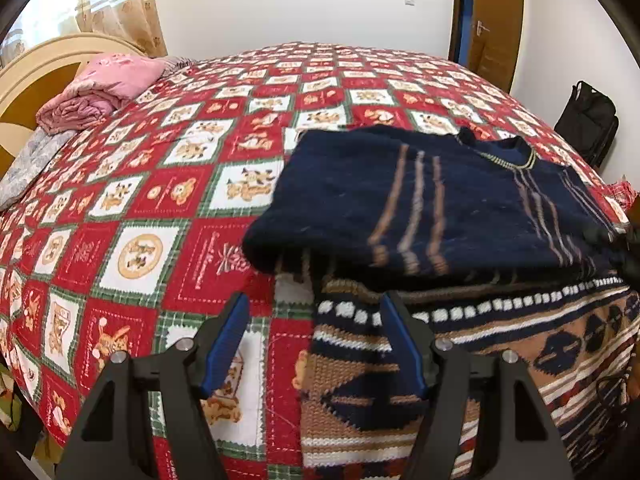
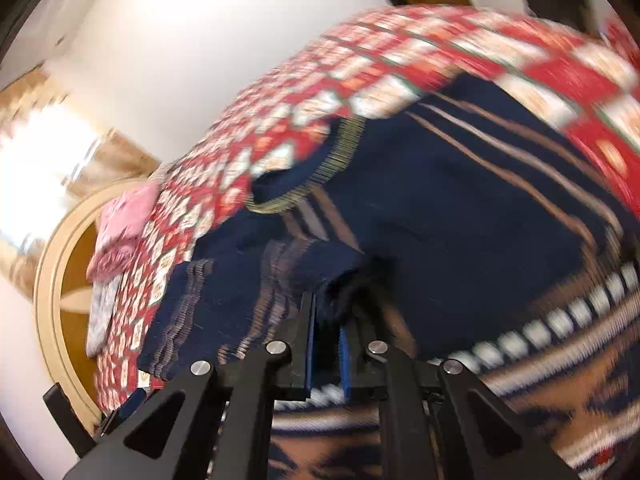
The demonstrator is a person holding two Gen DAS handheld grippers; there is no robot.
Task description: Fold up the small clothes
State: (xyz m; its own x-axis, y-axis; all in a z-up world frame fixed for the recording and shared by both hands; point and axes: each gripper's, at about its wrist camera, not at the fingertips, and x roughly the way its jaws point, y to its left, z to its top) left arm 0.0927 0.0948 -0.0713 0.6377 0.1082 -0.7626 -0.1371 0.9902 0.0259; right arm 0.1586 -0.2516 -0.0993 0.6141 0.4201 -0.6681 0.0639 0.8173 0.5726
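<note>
Left gripper [image 1: 314, 312] jaws released beside patterned knit; right gripper [image 2: 326, 312] jaws clenching folded navy sweater [image 1: 440, 200].

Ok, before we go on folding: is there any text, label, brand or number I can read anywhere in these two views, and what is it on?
None is legible.
Red-and-white patchwork quilt: script lettering along the red squares' borders, too small and warped to read.
Dark navy knit sweater with tan stripes: no label showing.
Brown-and-navy patterned knit garment: pattern only, no words.
Right wrist view: too blurred for any text.
</note>
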